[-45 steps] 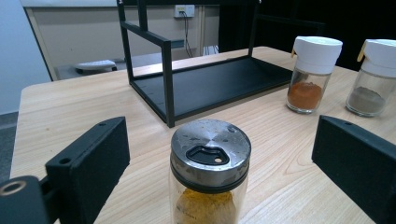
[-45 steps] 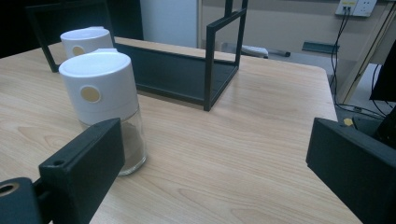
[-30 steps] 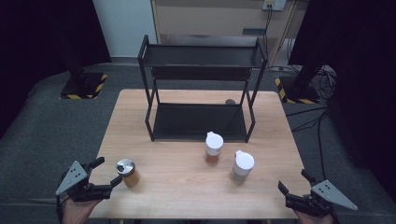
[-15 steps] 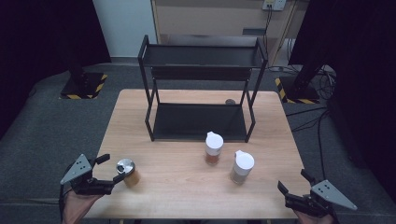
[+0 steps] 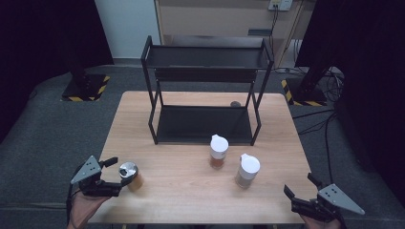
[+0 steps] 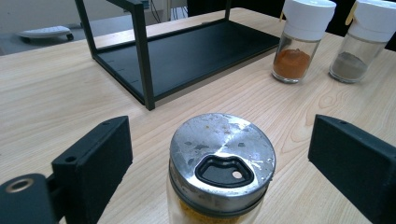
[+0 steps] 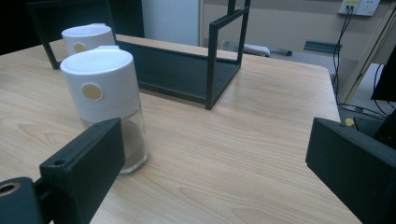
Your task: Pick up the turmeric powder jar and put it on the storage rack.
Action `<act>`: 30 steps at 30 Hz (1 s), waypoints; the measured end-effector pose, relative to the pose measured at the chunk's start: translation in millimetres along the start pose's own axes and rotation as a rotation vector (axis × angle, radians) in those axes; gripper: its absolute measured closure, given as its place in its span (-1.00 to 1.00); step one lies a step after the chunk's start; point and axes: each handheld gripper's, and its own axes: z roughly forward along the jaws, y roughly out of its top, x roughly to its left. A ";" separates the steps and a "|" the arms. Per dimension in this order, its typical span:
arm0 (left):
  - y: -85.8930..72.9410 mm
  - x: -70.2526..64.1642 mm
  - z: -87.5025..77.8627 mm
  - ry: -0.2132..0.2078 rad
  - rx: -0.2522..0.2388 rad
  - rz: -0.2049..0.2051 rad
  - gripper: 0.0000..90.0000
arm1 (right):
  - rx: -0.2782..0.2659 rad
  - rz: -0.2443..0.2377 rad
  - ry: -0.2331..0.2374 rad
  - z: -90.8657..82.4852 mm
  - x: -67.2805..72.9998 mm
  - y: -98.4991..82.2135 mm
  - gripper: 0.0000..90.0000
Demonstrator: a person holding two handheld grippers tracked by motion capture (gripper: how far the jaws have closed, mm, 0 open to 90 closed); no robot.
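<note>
A glass spice jar with a metal lid (image 5: 129, 174) (image 6: 222, 163), yellow-brown powder inside, stands near the table's front left. My left gripper (image 5: 116, 177) (image 6: 219, 140) is open around it. Its jaws have just been closing, and a gap still shows on each side of the jar. Two white-lidded jars stand mid-table, one with orange powder (image 5: 218, 151) (image 6: 299, 42) and one with grey powder (image 5: 248, 171) (image 7: 105, 102). My right gripper (image 5: 298, 184) (image 7: 217, 140) is open and holds nothing at the front right corner; the grey-powder jar stands just beyond its left jaw.
A black two-tier metal rack (image 5: 200, 124) (image 6: 187, 56) (image 7: 177, 70) stands at the back of the wooden table (image 5: 191, 200). A small dark object (image 5: 235, 103) lies beside the rack's right rear leg. Cables and stand bases lie on the floor behind.
My left gripper has moved in towards the metal-lidded jar, which now stands between its jaws. The right gripper and the white-lidded jars have not moved.
</note>
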 end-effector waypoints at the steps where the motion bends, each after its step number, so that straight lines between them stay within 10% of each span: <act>1: 0.0 0.0 0.0 0.000 0.000 0.000 -0.84 | 0.000 0.000 0.000 0.0 0.0 0.0 -0.89; 30: -15.0 2.4 21.8 -0.013 0.004 0.049 -0.25 | 0.002 -0.001 0.000 0.3 0.2 0.2 -0.89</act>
